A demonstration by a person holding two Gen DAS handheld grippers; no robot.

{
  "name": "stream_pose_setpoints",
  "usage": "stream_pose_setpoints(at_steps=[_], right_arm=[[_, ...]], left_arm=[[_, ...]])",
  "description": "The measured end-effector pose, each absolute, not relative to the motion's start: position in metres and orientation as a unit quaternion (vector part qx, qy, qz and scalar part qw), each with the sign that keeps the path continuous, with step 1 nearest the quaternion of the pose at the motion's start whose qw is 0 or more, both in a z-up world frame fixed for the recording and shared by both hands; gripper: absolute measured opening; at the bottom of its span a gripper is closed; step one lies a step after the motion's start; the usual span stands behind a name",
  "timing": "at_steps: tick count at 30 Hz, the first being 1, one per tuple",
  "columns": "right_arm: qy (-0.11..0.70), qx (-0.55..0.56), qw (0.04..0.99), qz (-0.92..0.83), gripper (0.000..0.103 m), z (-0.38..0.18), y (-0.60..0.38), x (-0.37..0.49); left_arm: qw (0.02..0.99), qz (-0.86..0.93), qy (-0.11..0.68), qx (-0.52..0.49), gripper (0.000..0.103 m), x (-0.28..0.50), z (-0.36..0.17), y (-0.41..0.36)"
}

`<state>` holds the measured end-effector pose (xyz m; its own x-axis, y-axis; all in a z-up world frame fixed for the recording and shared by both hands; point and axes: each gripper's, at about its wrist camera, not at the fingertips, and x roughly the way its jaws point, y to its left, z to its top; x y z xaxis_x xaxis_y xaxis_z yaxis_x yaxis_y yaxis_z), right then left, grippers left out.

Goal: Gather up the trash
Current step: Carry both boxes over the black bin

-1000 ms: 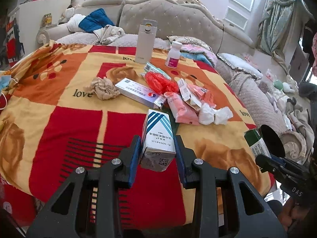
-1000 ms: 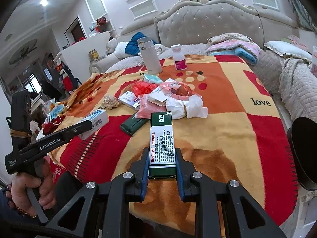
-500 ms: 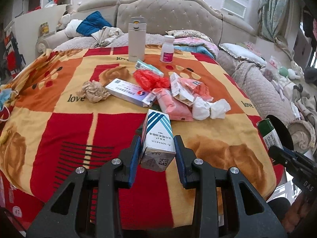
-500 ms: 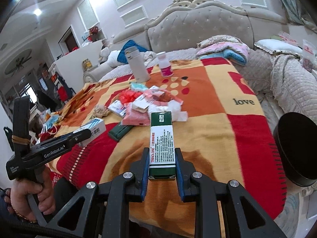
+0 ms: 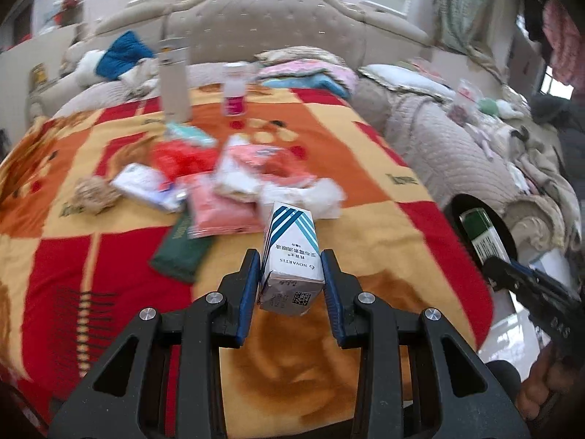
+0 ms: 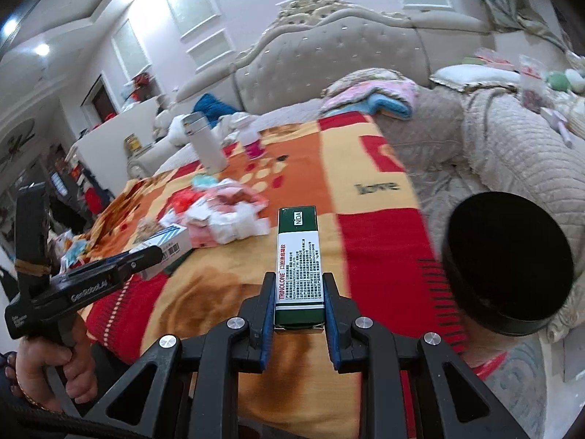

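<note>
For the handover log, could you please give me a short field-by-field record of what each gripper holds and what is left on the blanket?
left gripper: shut on the white and blue box, held above the blanket
right gripper: shut on the green and white box
black bin: at the bed's right edge, beside the right gripper
still on blanket: crumpled paper ball, pink packet, dark green box, white tissues
standing at the back: white flask, small pink-labelled bottle
</note>
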<state>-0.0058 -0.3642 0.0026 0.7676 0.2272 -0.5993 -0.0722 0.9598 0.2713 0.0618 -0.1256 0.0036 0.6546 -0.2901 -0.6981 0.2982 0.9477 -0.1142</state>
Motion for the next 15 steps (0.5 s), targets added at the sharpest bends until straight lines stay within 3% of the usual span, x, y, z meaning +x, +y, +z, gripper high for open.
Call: stream_pose_setpoints(at_steps=[15], right_arm=[[0.324, 0.135, 0.933, -0.077, 0.022, 0.018, -0.51, -0.016]], left_arm=[[0.843, -0.38, 0.377, 0.051, 0.031, 0.091, 0.008, -0.325]])
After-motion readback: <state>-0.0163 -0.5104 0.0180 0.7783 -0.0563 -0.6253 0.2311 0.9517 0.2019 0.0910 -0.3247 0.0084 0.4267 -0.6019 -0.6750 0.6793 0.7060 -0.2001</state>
